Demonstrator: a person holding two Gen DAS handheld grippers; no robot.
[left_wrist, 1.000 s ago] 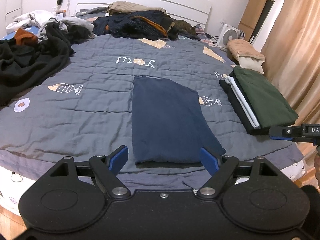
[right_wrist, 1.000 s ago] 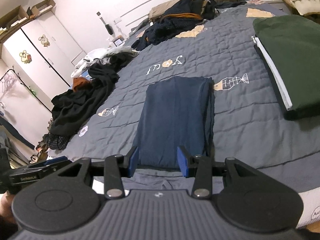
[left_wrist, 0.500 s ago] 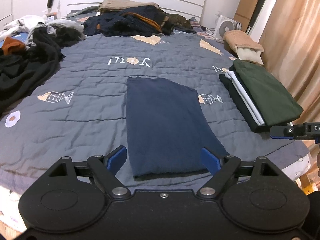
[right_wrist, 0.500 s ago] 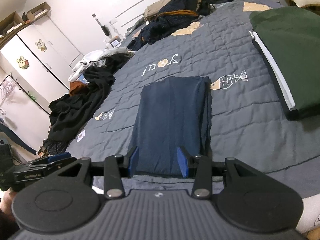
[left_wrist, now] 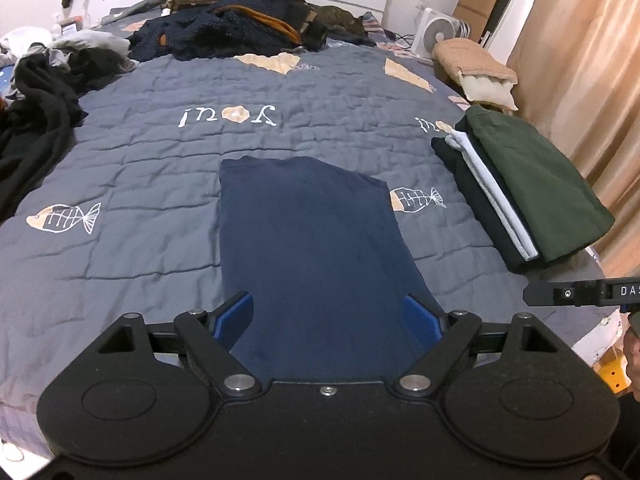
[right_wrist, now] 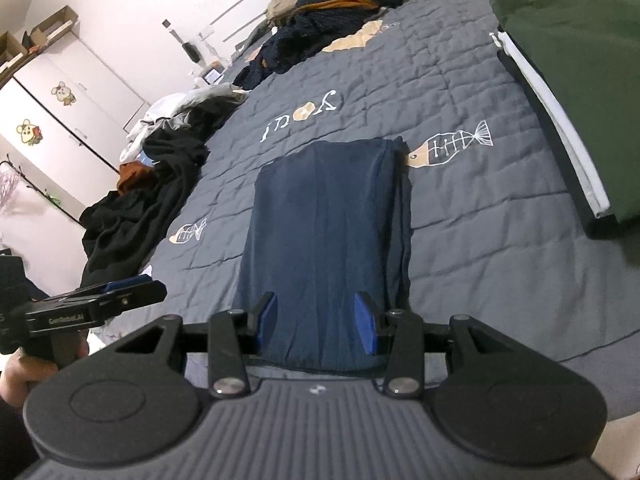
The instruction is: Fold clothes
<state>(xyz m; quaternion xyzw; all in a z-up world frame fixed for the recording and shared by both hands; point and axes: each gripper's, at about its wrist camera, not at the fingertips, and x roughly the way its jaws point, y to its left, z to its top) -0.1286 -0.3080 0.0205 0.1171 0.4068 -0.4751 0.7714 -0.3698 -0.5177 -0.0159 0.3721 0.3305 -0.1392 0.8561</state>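
A navy garment (left_wrist: 316, 248) lies folded into a long narrow rectangle on the grey quilt (left_wrist: 160, 152), its short near end toward me. My left gripper (left_wrist: 330, 316) hovers open over that near end, blue pads wide apart, nothing between them. In the right wrist view the same navy garment (right_wrist: 324, 224) runs away from my right gripper (right_wrist: 316, 318), which is open above its near edge, jaws set narrower. The right gripper's body (left_wrist: 584, 292) shows at the left view's right edge. The left gripper (right_wrist: 100, 304) shows at the right view's left edge.
A stack of folded clothes, dark green on top (left_wrist: 528, 184), sits at the bed's right side. Unfolded dark clothes (left_wrist: 36, 136) pile along the left, more (left_wrist: 224, 28) by the headboard. A fan (left_wrist: 438, 34) and curtain (left_wrist: 580, 60) stand to the right.
Both grippers have moved forward and lower toward the navy garment's near end, which now fills more of each view. Both stayed open; the garment has not moved.
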